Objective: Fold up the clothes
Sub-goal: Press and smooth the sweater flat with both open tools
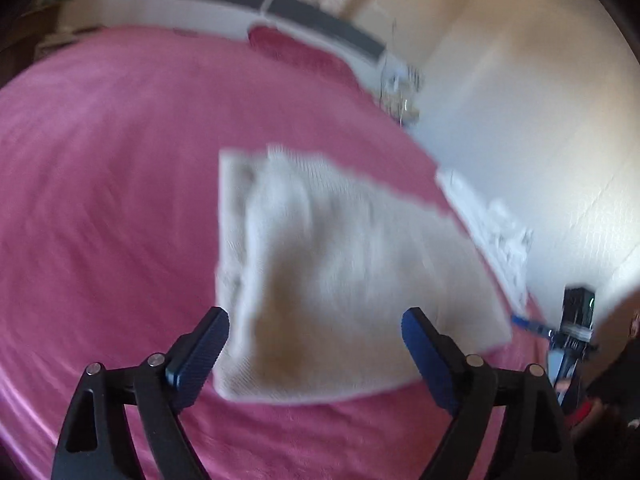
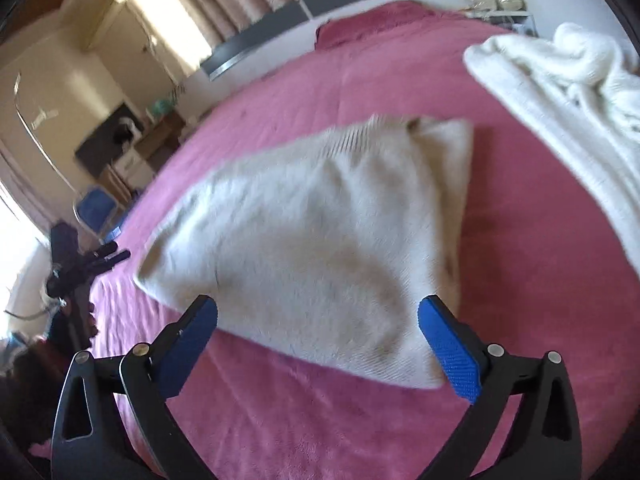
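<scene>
A folded cream knit garment (image 1: 340,272) lies flat on the pink bedspread (image 1: 100,180). My left gripper (image 1: 316,320) stands open above the garment's near edge, blue pads wide apart and touching nothing. In the right wrist view the same garment (image 2: 320,248) lies in front of my right gripper (image 2: 318,312), which is open too, with only the near edge of the cloth seen between its fingers. A second, unfolded white knit garment (image 2: 568,100) lies crumpled at the right side of the bed (image 2: 280,100). Both views are blurred.
Pink pillows (image 1: 296,52) sit at the head of the bed by a dark headboard (image 1: 320,20). A cluttered bedside stand (image 1: 400,92) is at the far right corner. A blue chair (image 2: 96,208) and dark furniture (image 2: 108,140) stand beside the bed.
</scene>
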